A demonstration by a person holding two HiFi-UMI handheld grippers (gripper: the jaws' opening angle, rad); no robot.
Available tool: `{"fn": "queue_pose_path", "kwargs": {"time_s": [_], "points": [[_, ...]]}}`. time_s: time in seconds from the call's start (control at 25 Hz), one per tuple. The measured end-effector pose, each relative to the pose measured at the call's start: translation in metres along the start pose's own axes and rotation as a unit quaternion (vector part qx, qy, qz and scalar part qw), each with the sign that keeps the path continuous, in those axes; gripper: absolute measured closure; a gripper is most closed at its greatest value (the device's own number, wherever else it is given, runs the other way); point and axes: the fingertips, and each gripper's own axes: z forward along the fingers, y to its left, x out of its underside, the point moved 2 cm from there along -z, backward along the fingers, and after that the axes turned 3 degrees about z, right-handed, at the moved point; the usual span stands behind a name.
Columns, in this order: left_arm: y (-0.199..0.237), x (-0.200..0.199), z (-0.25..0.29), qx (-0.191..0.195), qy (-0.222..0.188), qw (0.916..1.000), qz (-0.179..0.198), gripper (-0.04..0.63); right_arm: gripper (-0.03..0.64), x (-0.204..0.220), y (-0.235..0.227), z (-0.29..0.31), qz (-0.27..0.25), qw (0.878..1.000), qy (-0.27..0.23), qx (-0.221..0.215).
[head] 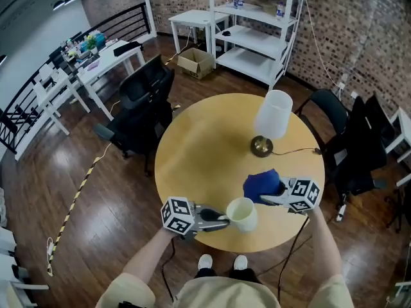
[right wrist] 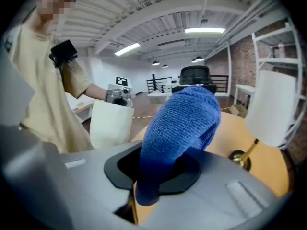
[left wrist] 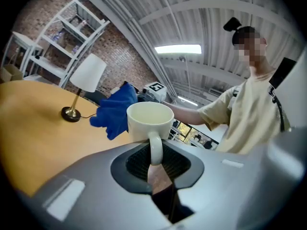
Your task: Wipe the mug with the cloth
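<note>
the mug (head: 242, 213) is held off the round wooden table (head: 205, 153), over its near edge, upright with its mouth up. the left gripper (head: 225, 221) is closed tight on the thin loop handle (left wrist: 155, 147), and nothing else of the mug is gripped. the cloth (head: 262, 185) is clamped in the right gripper (head: 264, 199), whose jaws are shut on one bunched end, so that the rest bulges out past the tips as a rounded wad. it is carried just beside the mug, on its far right side; no contact between the two can be made out.

the mug is judged to be glazed ceramic: cream, smooth, hard, thick-walled and fairly heavy for its size, slippery under a pad and breakable if dropped. a hold by the handle alone is judged likely to let the body swing or twist when pressed, so light pressure is called for, directed back towards the handle. the cloth is deep blue, with a looped, towel-like weave; it is soft, light and limp, and would be expected to fold round the curved wall. a lamp (head: 271, 120) with a white shade and brass base is seen further back on the table.
</note>
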Motion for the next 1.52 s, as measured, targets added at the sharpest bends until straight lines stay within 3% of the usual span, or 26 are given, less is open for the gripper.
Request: {"fn": "queue_pose_path", "kwargs": {"time_s": [0.08,0.16,0.28,0.44,0.52,0.6,0.84,0.96,1.16,1.36,1.52], "points": [[-0.014,-0.003,0.000,0.029,0.016,0.9993,0.018,0.558,0.552,-0.019,0.011,0.009,0.013,0.996,-0.022,-0.087],[-0.027,-0.005,0.002,0.059,0.023,0.9976,0.029,0.558,0.552,-0.038,0.022,0.013,0.044,0.981,-0.064,-0.175],[-0.043,-0.007,0.005,0.096,0.024,0.9944,0.035,0.558,0.552,-0.057,0.039,0.016,0.099,0.948,-0.109,-0.283],[-0.051,-0.011,0.004,0.111,0.008,0.9931,0.038,0.558,0.554,-0.068,0.066,0.025,0.154,0.896,-0.137,-0.393],[-0.051,-0.013,0.003,0.113,0.002,0.9929,0.038,0.560,0.572,-0.071,0.069,0.026,0.183,0.874,-0.163,-0.420],[-0.050,-0.013,0.002,0.111,-0.004,0.9932,0.036,0.560,0.572,-0.069,0.068,0.021,0.203,0.860,-0.187,-0.429],[-0.044,-0.015,-0.003,0.095,-0.032,0.9946,0.027,0.560,0.572,-0.060,0.058,-0.006,0.228,0.845,-0.260,-0.408],[-0.041,-0.013,-0.005,0.091,-0.038,0.9949,0.024,0.560,0.572,-0.054,0.057,-0.019,0.229,0.845,-0.286,-0.391],[-0.034,-0.007,-0.005,0.073,-0.050,0.9960,0.011,0.560,0.572,-0.044,0.066,-0.039,0.202,0.863,-0.295,-0.356],[-0.027,0.003,-0.003,0.042,-0.052,0.9977,-0.007,0.560,0.571,-0.039,0.081,-0.047,0.167,0.899,-0.275,-0.297],[-0.019,0.008,0.002,0.007,-0.057,0.9980,-0.027,0.560,0.571,-0.035,0.086,-0.048,0.139,0.932,-0.250,-0.223]]}}
